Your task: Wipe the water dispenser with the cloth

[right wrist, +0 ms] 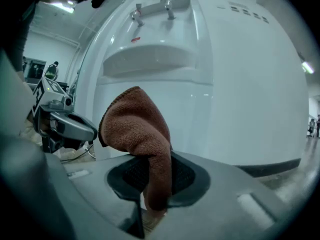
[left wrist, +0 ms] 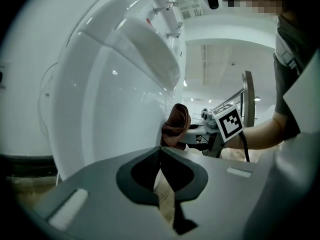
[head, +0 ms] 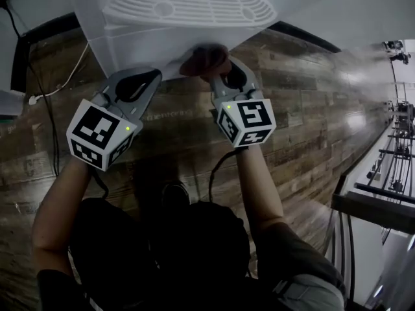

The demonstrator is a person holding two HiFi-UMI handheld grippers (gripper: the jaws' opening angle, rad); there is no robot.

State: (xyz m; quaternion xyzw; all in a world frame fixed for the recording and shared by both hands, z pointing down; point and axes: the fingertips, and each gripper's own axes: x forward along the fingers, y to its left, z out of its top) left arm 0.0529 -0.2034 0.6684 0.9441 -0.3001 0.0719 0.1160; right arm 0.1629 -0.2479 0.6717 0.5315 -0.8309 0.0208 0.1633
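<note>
One cloth, two grippers, low on the water dispenser

Clenched on a hanging fold of the brown cloth, the right gripper has its jaws gripping a narrow strip only, while the bunched rest rises toward 12 o'clock. The left gripper has its jaws closed tip to tip with nothing between them. It idles near the right one, at its 9 o'clock in the head view. From the left gripper view the cloth appears to rest against the white front panel, well below the drip tray and taps at 12 o'clock.

The slim hold is probably the main risk: friction on a firm stroke could drag the fold out of the jaws. If the bunch rolls aside, bare jaw tips may scrape the panel. A wide stroke toward 9 o'clock could also knock the idle gripper
</note>
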